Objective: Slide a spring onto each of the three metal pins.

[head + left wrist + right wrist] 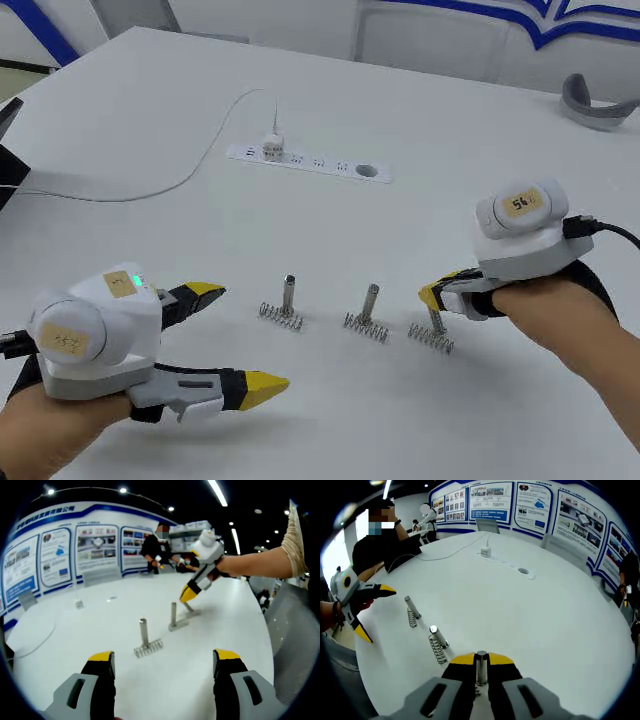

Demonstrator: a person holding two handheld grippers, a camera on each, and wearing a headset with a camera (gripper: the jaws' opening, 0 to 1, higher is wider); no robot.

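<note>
On table (420,150): left pin (289,290), middle pin (370,299), right pin (436,318) in a row; spring (281,316) (366,327) (431,338) just before each. Power strip (308,161) well behind. Left gripper (245,336) front left; right gripper (432,296) at right pin.

Number stickers on the grippers
A yellow sticker (522,203) on the right gripper (432,297) read "56"; the stickers (62,341) on the left gripper (240,337) and the wall posters (100,542) were too blurred.

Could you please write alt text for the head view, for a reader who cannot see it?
Three pins stand in a row on a white table, each with a spring lying at its base. The right gripper is closed on the right pin; the left gripper is open at lower left. A power strip lies behind.
</note>
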